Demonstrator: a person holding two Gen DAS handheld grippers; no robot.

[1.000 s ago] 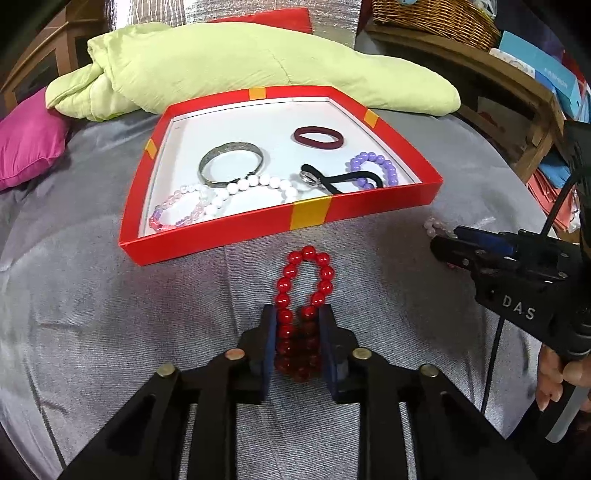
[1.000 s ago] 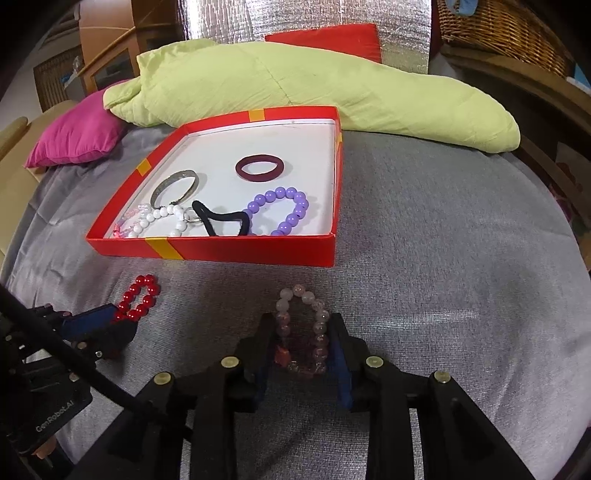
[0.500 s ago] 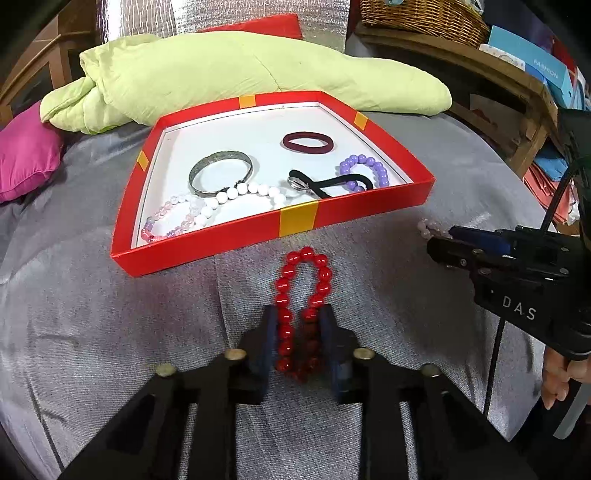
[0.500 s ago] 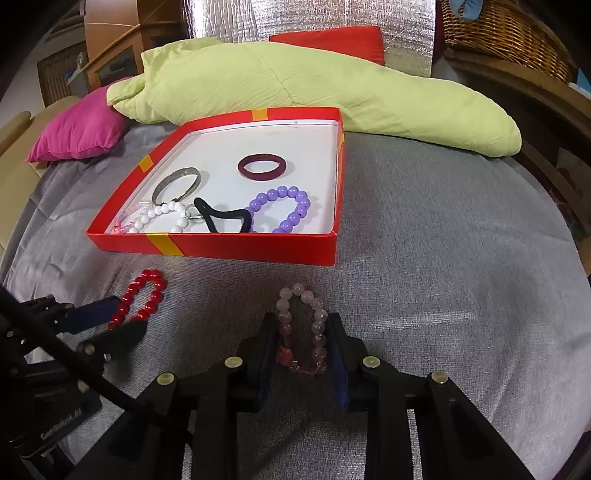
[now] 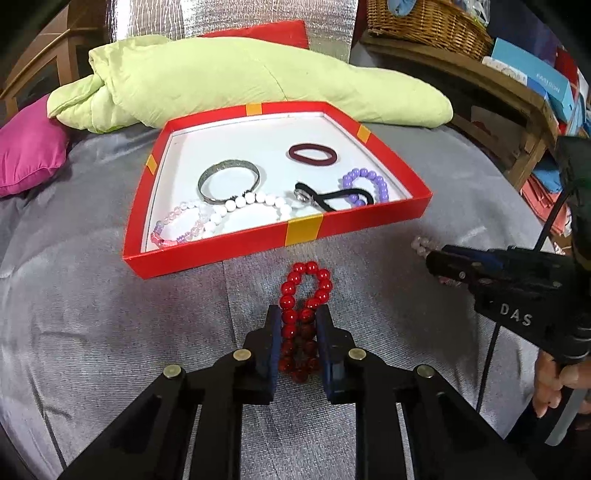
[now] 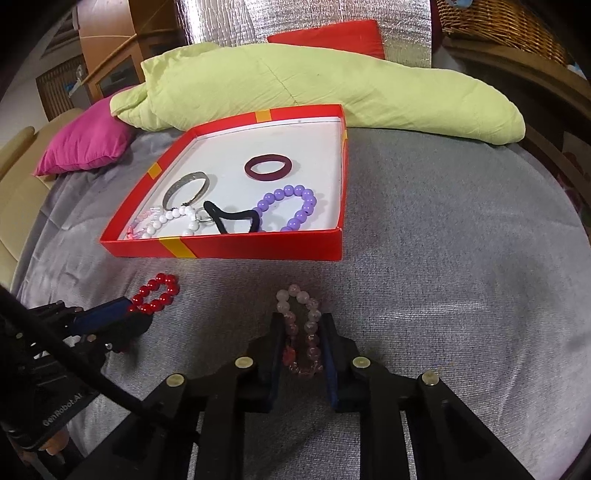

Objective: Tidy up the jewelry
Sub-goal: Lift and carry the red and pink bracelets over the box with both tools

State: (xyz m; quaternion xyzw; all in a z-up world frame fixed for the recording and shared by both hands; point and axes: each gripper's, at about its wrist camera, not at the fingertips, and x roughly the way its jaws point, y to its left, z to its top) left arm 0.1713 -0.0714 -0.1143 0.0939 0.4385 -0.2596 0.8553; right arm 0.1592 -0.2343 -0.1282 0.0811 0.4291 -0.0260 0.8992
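Note:
My left gripper (image 5: 298, 314) is shut on a red bead bracelet (image 5: 308, 280), squeezed into a long loop just in front of the red tray (image 5: 236, 251). My right gripper (image 6: 302, 321) is shut on a pale pink bead bracelet (image 6: 299, 299) in front of the tray's (image 6: 258, 247) right part. The tray holds a silver bangle (image 5: 228, 181), a maroon band (image 5: 313, 154), a purple bead bracelet (image 5: 365, 184), a black hair tie (image 5: 332, 197), a white bead bracelet (image 5: 255, 203) and a pink bead bracelet (image 5: 177, 225). Each gripper shows in the other's view: the right (image 5: 436, 258), the left (image 6: 129, 314).
Everything lies on a grey bedspread (image 6: 443, 258). A lime green quilt (image 5: 240, 81) lies behind the tray, a magenta cushion (image 5: 26, 155) at the left. A wooden shelf with a wicker basket (image 5: 424, 26) stands at the right.
Both grippers have lifted and drawn back slightly with their bracelets; the tray now sits a little farther off in both views. The jaws have squeezed the bracelets narrower.

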